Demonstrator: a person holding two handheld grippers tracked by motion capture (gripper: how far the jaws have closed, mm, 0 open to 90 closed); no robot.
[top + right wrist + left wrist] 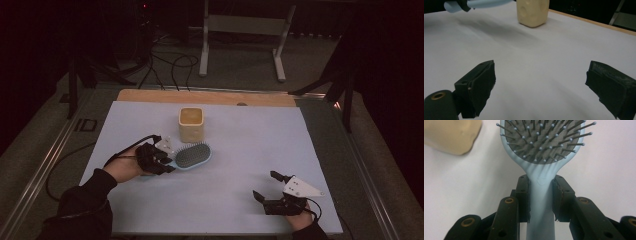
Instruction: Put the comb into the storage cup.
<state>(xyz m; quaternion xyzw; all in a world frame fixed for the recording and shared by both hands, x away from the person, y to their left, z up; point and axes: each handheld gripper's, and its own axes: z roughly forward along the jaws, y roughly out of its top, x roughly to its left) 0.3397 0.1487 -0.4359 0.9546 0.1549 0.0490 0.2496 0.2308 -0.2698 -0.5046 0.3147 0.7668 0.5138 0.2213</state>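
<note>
1. Here, the left gripper (167, 161) sat at the left side of the table (240, 150), its fingers (522, 195) clenched on the handle of a light blue hairbrush (192, 156).
2. In the left gripper view, the two black pads pressed the narrow handle from both sides, just below the point where it widened into the head.
3. The hairbrush's head pointed away from that gripper, bristles up, with a grey cushion and ball-tipped pins.
4. In the high view, the head lay just in front of a cream-coloured square container (191, 124), near it but not touching.
5. Whether the hairbrush rested on the white sheet or hung just above it, the pictures could not settle, though the right gripper view showed its blue handle over a soft shadow on the sheet.
6. The right gripper (264, 187) lay at the near right of the table, well apart from the hairbrush and the container.
7. Its fingers (482, 85) were released, spread wide, with only the bare white surface between them.
8. A dark-sleeved forearm (82, 205) led to the left gripper from the bottom left.
</note>
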